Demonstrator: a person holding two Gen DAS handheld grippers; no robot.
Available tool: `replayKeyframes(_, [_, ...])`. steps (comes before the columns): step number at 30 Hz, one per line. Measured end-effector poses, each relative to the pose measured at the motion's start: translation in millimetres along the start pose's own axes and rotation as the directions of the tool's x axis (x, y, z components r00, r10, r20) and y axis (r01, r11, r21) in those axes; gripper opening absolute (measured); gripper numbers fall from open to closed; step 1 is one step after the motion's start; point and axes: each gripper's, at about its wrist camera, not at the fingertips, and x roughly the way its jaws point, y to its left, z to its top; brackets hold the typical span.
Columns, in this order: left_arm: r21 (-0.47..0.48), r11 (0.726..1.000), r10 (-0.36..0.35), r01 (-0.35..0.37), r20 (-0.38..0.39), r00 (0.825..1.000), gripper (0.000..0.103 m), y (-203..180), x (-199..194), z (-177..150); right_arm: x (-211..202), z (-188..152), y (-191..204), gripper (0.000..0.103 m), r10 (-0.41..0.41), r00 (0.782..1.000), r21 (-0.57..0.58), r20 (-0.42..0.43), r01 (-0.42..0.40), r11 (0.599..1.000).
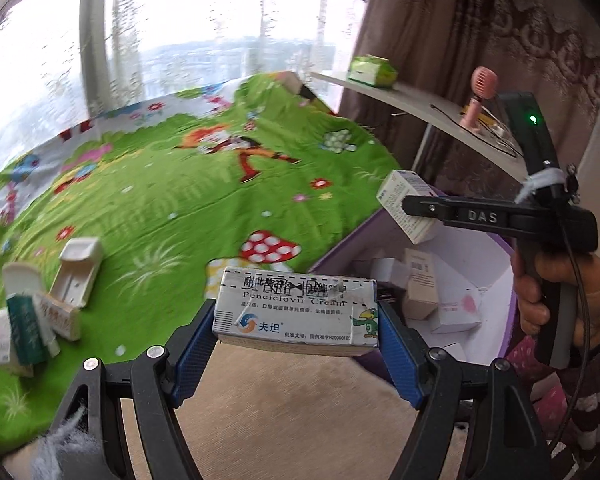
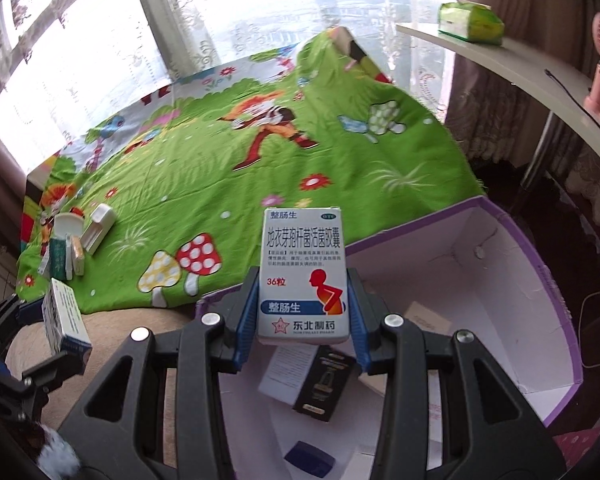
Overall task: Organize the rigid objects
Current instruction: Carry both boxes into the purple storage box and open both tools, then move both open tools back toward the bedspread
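Observation:
My left gripper (image 1: 296, 322) is shut on a white cream box (image 1: 296, 308) held crosswise between its blue pads, over the beige edge beside the purple storage box (image 1: 346, 250). In the right wrist view the left gripper (image 2: 50, 322) shows at lower left with that cream box (image 2: 66, 320). My right gripper (image 2: 303, 300) is shut on an upright white medicine box (image 2: 302, 264) with a red figure, above the purple storage box (image 2: 500, 280). From the left wrist view, the right gripper (image 1: 418, 206) holds its medicine box (image 1: 398, 196) over the container, a hand on its handle.
Several small boxes (image 2: 324, 384) lie inside the storage box. A pile of loose boxes (image 1: 40, 312) sits on the green cartoon bedspread (image 1: 188, 208) at the left. A white shelf (image 2: 520, 68) at the right carries a green tissue pack (image 2: 470, 22) and a pink fan (image 1: 480, 96).

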Motion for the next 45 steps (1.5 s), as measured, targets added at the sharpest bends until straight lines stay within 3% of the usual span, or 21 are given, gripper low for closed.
replayKeyframes(13, [0.188,0.975,-0.108,0.117,-0.059,0.992,0.077,-71.5,24.9,13.2,-15.3,0.2,-55.5,0.045,-0.082,0.996,0.098,0.021,0.079,0.992])
replayKeyframes(18, [0.201,0.962,-0.167,0.187,-0.114,0.979,0.078,-84.9,32.7,11.1,-18.6,-2.5,-67.6,0.045,-0.095,0.995,0.123,0.022,0.091,0.988])
replayKeyframes(20, [0.19,0.959,-0.186,0.211,-0.141,0.972,0.086,-87.9,36.5,10.0,-18.9,-3.0,-70.3,0.045,-0.091,0.996,0.131,0.02,0.088,0.988])
replayKeyframes(22, [0.176,0.959,-0.196,0.221,-0.153,0.969,0.086,-86.7,38.8,9.4,-19.5,-3.8,-72.4,0.054,-0.095,0.995,0.138,0.02,0.092,0.986])
replayKeyframes(25, [0.157,0.967,-0.176,0.2,-0.155,0.972,0.089,-83.4,38.7,9.9,-22.6,-3.4,-73.9,0.071,-0.103,0.994,0.147,0.035,0.097,0.984])
replayKeyframes(27, [0.15,0.969,-0.176,0.197,-0.142,0.974,0.089,-80.6,35.3,10.8,-24.1,-2.4,-73.3,0.074,-0.106,0.994,0.147,0.041,0.099,0.984])
replayKeyframes(30, [0.12,0.977,-0.174,0.177,-0.034,0.984,0.089,-71.7,20.7,11.4,-26.9,-1.0,-71.7,0.076,-0.105,0.993,0.147,0.049,0.096,0.984])
replayKeyframes(34, [0.164,0.973,-0.167,0.161,0.02,0.986,0.089,-66.3,7.2,11.2,-32.5,1.4,-64.7,0.088,-0.125,0.989,0.136,0.076,0.114,0.984])
replayKeyframes(45, [0.034,0.996,-0.085,0.083,0.059,0.995,0.089,-25.4,-3.2,6.2,-37.4,5.0,-22.8,0.089,-0.154,0.981,0.07,0.117,0.146,0.987])
